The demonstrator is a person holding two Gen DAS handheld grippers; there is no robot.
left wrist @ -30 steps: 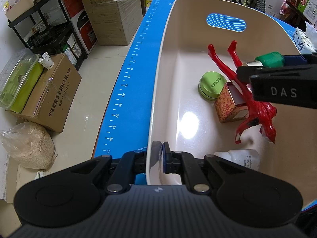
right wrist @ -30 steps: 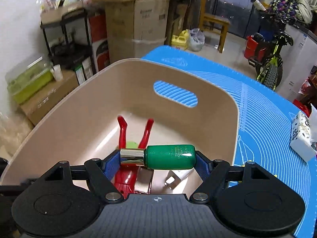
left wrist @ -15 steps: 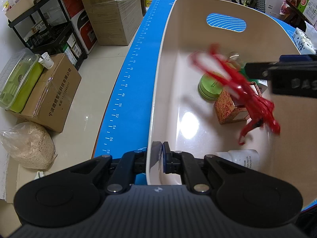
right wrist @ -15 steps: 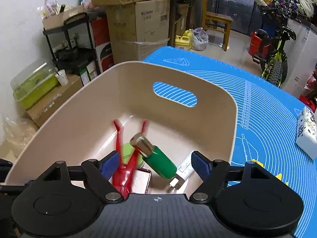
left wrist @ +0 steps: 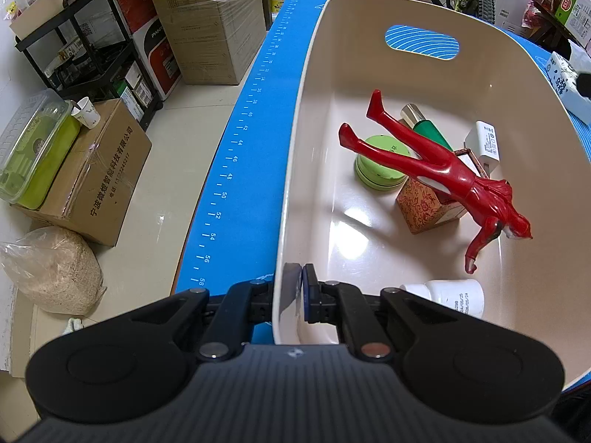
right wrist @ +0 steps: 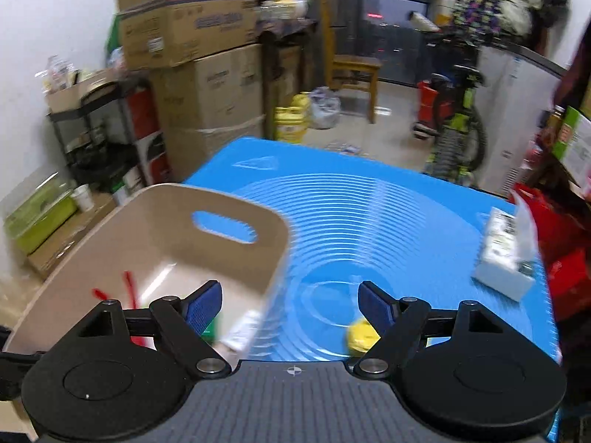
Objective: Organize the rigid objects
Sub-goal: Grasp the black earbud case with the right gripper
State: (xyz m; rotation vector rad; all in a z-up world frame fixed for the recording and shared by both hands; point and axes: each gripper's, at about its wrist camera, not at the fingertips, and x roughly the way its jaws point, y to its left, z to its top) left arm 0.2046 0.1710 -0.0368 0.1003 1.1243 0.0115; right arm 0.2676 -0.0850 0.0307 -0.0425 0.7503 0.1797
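Blue ruled mat (left wrist: pixel 236 155); smooth beige bin (left wrist: pixel 295 170).

A blue mat (right wrist: pixel 388 221) printed with white rings and a ruler scale covers the table. On it stand a beige bin (left wrist: pixel 306 118) near the left edge, a white printed box (right wrist: pixel 504 254) toward the right edge, and 1 small yellow object (right wrist: pixel 360 336) close to the bin.

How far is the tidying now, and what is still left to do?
Done: the green bottle, red figure and other items lie in the beige bin. In hand: left gripper clamps the bin's rim; right gripper is open, empty. Left: a yellow object on the blue mat.
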